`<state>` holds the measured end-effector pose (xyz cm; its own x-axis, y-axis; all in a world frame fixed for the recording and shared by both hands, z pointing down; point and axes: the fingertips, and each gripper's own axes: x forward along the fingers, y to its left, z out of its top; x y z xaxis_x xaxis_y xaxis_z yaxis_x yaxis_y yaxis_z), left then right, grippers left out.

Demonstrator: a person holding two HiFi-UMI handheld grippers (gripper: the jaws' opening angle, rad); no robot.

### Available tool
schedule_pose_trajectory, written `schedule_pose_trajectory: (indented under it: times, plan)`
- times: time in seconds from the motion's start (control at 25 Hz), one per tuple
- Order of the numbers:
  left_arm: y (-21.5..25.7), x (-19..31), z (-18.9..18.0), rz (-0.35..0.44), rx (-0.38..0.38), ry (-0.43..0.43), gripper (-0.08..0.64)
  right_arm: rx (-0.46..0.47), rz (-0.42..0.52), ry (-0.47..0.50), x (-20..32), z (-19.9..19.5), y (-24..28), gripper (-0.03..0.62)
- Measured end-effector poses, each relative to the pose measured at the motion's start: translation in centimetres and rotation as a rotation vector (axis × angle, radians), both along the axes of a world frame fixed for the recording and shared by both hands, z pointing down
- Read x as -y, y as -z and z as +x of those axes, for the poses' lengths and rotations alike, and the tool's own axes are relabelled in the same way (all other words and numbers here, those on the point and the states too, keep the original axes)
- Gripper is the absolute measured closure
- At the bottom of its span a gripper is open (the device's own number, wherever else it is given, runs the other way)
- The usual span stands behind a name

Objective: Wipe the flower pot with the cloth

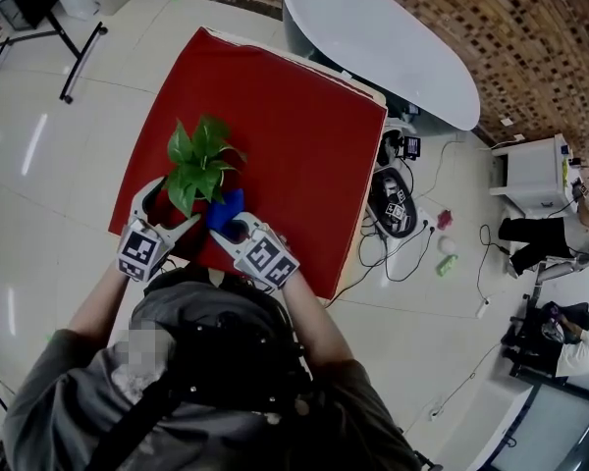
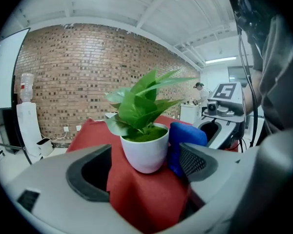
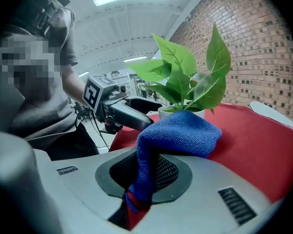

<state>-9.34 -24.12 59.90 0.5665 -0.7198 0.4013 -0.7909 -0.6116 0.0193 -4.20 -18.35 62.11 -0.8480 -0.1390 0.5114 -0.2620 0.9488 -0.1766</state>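
A small white flower pot (image 2: 145, 154) with a green leafy plant (image 1: 200, 157) stands on the red table (image 1: 285, 116) near its front edge. In the head view the leaves hide the pot. My left gripper (image 2: 144, 173) is open, its two jaws standing on either side of the pot without clearly touching it. My right gripper (image 3: 141, 191) is shut on a blue cloth (image 3: 179, 134), which hangs bunched against the pot's right side (image 2: 185, 141). In the head view the cloth (image 1: 226, 208) sits just right of the plant, between the left gripper (image 1: 169, 219) and the right gripper (image 1: 232, 230).
The red table's front edge lies right under both grippers. A white oval table (image 1: 373, 37) stands behind. Cables and equipment (image 1: 393, 204) lie on the floor to the right, near a white cabinet (image 1: 530, 173) and a seated person (image 1: 555, 235).
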Motion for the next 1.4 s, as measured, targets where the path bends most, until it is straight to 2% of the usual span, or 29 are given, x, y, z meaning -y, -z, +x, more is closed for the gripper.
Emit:
schedule_pose_trajectory:
  times: [0.16,0.28,0.52,0.68,0.88,1.12,1.4]
  plan:
    - [0.3,0.8,0.8,-0.036,-0.021,0.022,0.109,-0.004,-0.014,0.02,-0.4,-0.2,0.5,0.514]
    - [1.1,2.4,1.4,-0.075,-0.065,0.045,0.104,0.04,-0.062,-0.042,0.8,0.7,1.9,0.514]
    - [0.9,3.6,2.1,0.009,0.025,0.133,0.104,0.067,-0.089,-0.218,1.0,5.1,1.8,0.514]
    - [0.3,3.5,2.0,0.025,0.023,0.165,0.109,0.032,-0.058,-0.253,2.0,7.1,0.7,0.514]
    - [-0.1,3.0,2.3,0.047,0.032,0.081,0.109,-0.021,-0.02,-0.196,5.7,6.5,-0.5,0.514]
    - [-0.1,4.2,1.7,0.056,0.011,-0.032,0.109,-0.085,-0.007,-0.101,10.4,2.3,-2.0,0.514]
    - [-0.8,3.9,1.5,0.042,-0.012,-0.057,0.107,-0.125,0.024,-0.024,10.9,0.6,-2.9,0.514]
